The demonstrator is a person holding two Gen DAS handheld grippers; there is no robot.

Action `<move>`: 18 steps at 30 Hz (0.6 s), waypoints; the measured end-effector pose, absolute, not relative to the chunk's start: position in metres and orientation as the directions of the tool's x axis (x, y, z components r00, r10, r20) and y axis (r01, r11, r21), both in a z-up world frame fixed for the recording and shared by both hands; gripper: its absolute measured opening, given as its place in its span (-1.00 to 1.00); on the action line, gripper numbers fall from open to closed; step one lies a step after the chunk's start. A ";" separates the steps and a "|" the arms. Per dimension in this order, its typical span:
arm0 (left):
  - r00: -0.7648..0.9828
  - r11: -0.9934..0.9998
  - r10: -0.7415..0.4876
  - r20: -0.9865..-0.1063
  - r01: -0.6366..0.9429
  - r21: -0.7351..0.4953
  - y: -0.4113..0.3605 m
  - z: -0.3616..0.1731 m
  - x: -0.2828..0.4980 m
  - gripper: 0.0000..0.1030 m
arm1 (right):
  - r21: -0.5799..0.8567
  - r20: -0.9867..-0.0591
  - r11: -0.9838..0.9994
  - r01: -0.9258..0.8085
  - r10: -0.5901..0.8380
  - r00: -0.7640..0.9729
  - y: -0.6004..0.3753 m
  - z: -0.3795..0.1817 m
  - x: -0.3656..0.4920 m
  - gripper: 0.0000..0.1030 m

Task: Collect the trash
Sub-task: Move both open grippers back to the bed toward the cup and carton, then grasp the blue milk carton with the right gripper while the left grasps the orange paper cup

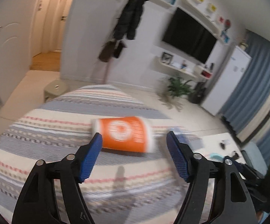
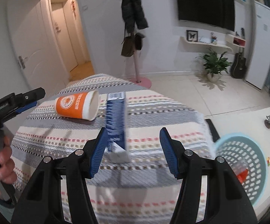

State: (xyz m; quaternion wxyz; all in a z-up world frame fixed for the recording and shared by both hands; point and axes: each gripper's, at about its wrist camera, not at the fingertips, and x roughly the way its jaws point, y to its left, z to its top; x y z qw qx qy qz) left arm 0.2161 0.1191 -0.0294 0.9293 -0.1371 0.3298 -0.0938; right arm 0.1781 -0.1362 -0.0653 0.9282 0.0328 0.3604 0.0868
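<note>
An orange and white paper cup (image 1: 123,134) lies on its side on the striped cloth (image 1: 50,130). My left gripper (image 1: 134,141) is open just short of it, its jaws standing either side of the cup and apart from it. In the right wrist view the cup (image 2: 77,105) lies at the far left, and a long blue and white box (image 2: 116,119) lies lengthwise beside it. My right gripper (image 2: 133,140) is open over the near end of the box, whose side is close to the left finger (image 2: 97,149). The left gripper (image 2: 28,102) shows at the left edge.
A light blue perforated basket (image 2: 243,160) with a red item inside stands at the right by the cloth's edge. A white table (image 2: 247,119) behind it holds small dark items. A coat stand (image 2: 135,28), a plant (image 2: 213,63) and a guitar (image 2: 238,63) stand by the far wall.
</note>
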 end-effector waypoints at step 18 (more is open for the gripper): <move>0.635 0.907 -0.378 -0.674 0.110 -0.406 0.139 -0.087 0.284 0.16 | 0.108 -0.752 0.982 -0.156 0.184 0.633 -0.107 -0.109 0.227 -0.35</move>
